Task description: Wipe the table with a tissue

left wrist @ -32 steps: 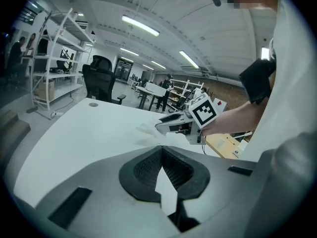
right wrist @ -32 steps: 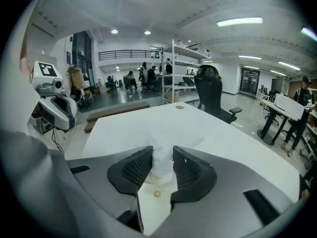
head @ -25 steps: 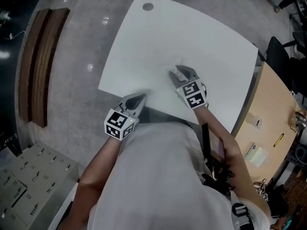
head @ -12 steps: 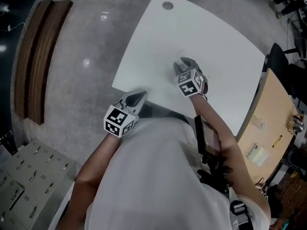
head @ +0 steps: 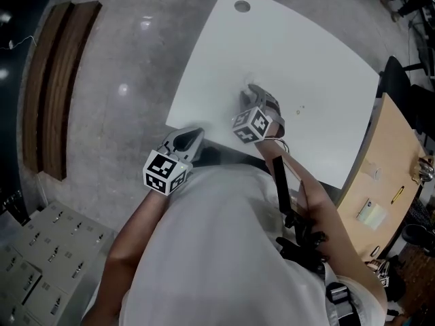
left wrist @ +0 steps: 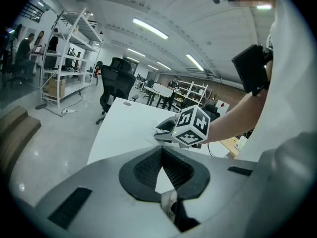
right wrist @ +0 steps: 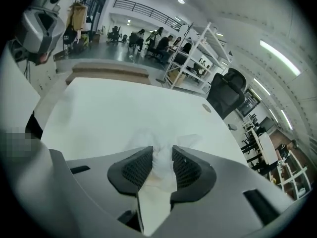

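A crumpled white tissue (right wrist: 159, 158) is pinched between the pads of my right gripper (right wrist: 162, 150), and its loose end spreads onto the white table (right wrist: 124, 108). In the head view the right gripper (head: 249, 96) points steeply down at the table (head: 299, 46), a little in from the near edge. My left gripper (head: 193, 136) hovers at the table's near edge by the left corner. Its jaws (left wrist: 161, 150) meet at the tips with nothing between them. The left gripper view shows the right gripper (left wrist: 166, 131) ahead on the table (left wrist: 119, 125).
A wooden desk (head: 387, 161) with small items stands to the right of the table. A black office chair (right wrist: 225, 95) sits at the far side. A wooden bench (head: 58, 80) and a grey cabinet (head: 41, 263) are on the left. A round grommet hole (head: 242, 6) marks the far corner.
The right gripper has slid left across the table with the tissue, rolling and tipping further down. The left gripper has shifted left along the near edge.
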Demonstrator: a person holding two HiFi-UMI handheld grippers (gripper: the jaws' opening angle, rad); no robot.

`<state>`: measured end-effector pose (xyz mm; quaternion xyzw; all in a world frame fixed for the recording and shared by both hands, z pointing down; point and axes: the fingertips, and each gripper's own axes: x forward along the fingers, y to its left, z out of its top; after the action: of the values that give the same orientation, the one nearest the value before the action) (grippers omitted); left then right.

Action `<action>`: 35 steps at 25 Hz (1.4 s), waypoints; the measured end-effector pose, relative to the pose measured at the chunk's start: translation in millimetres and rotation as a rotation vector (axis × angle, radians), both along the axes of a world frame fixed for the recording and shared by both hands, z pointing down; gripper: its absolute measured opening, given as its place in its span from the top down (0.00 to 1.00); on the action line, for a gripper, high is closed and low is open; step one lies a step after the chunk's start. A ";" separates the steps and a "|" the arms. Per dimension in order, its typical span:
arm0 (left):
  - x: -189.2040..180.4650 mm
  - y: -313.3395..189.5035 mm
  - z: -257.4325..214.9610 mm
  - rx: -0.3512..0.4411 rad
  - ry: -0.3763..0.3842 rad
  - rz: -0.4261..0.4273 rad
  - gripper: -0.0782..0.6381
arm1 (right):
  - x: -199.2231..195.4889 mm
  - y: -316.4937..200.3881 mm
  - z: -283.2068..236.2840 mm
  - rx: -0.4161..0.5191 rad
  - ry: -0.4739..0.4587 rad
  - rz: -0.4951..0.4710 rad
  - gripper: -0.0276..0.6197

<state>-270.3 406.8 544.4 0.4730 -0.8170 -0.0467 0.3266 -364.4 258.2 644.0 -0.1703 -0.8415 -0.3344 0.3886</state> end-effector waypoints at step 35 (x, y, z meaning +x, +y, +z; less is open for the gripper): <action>0.7 -84.4 -5.5 0.038 -0.041 0.354 0.88 | 106.9 -49.1 5.2 -0.078 0.159 0.027 0.77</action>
<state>-269.6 322.4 538.9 0.6162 -0.7264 0.0056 0.3042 -257.5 209.1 649.2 -0.1999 -0.8225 -0.2817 0.4519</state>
